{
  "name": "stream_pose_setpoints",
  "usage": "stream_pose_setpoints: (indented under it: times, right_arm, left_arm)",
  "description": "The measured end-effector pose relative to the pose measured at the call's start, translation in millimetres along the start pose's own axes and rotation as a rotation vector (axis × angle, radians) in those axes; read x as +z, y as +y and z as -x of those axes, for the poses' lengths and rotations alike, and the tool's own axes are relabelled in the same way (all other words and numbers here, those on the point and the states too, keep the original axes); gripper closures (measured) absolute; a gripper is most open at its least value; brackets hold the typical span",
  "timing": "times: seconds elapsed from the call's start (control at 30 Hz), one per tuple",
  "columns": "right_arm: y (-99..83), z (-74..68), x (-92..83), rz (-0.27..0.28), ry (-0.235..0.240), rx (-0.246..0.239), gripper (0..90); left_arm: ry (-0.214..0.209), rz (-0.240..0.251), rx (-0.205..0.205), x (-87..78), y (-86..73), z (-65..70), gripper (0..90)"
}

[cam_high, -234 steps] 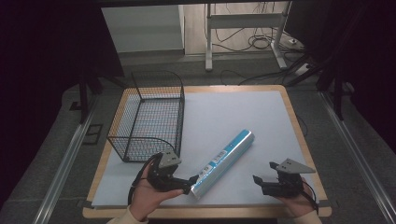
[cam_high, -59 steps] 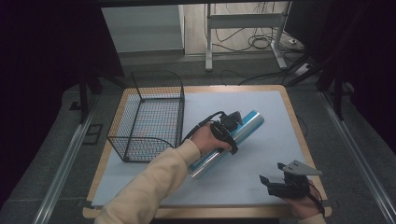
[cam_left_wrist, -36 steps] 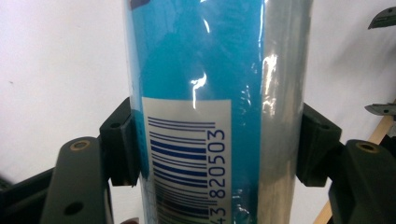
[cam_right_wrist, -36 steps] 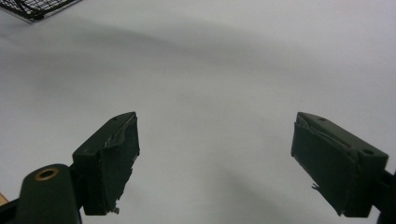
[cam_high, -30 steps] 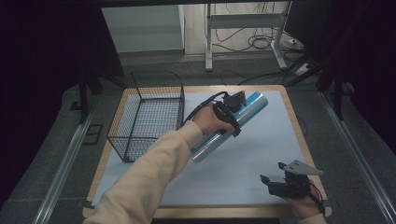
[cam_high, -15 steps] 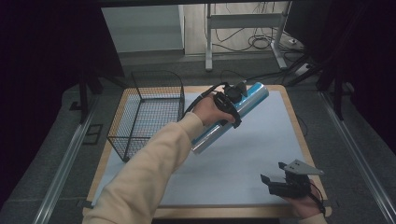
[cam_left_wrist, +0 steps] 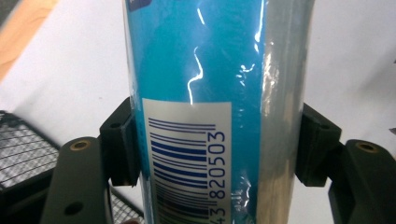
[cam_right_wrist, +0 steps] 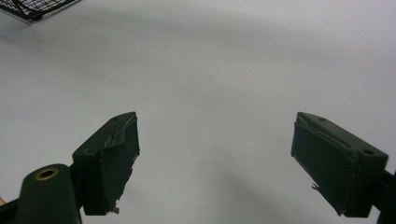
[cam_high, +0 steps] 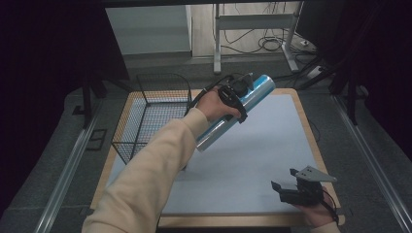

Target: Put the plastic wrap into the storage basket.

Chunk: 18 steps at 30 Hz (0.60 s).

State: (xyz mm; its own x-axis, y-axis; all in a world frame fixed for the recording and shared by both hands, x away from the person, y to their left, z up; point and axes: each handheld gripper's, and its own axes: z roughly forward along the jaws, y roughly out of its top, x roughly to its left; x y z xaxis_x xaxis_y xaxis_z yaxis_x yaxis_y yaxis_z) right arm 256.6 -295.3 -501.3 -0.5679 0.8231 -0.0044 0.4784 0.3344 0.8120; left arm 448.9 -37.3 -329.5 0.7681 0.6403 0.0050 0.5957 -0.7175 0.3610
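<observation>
A long blue and silver tube (cam_high: 233, 114) with a barcode label (cam_left_wrist: 187, 163) hangs tilted in the air over the white mat, its upper end toward the far edge. My left gripper (cam_high: 236, 97) is shut on it near the upper end, both jaws pressed against its sides; in the left gripper view the tube (cam_left_wrist: 205, 93) runs up between them. A black wire basket (cam_high: 155, 116) stands at the mat's left, just left of the tube. My right gripper (cam_high: 291, 187) rests open near the front right edge, jaws wide apart over bare mat (cam_right_wrist: 210, 79).
The white mat (cam_high: 272, 145) covers a wooden table with its edge (cam_high: 316, 145) showing around it. A corner of the basket (cam_right_wrist: 32, 9) sits far off in the right gripper view. Metal rails run along both sides of the table; cables lie on the floor beyond.
My left gripper took hold of the tube near the front, lifted it and carried it toward the far edge, beside the basket. The right gripper has stayed put.
</observation>
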Motion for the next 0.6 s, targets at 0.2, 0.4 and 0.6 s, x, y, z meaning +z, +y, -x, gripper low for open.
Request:
stream_pose_setpoints:
  times: [0.2, 0.4, 0.6]
  right_arm:
    - [-0.2, 0.6, -0.1, 0.001, 0.001, 0.002, 15.6]
    - [-0.2, 0.2, 0.2, 0.000, -0.001, 0.002, 15.6]
    - [-0.4, 0.8, -0.2, 0.001, -0.001, 0.003, 15.6]
  left_arm:
    - [0.023, -0.001, -0.021, -10.3, 0.3, -13.7, 31.7]
    - [0.040, 0.005, -0.032, -18.4, 0.9, -22.4, 31.7]
    - [0.052, 0.000, -0.047, -23.0, -4.0, -33.6, 31.7]
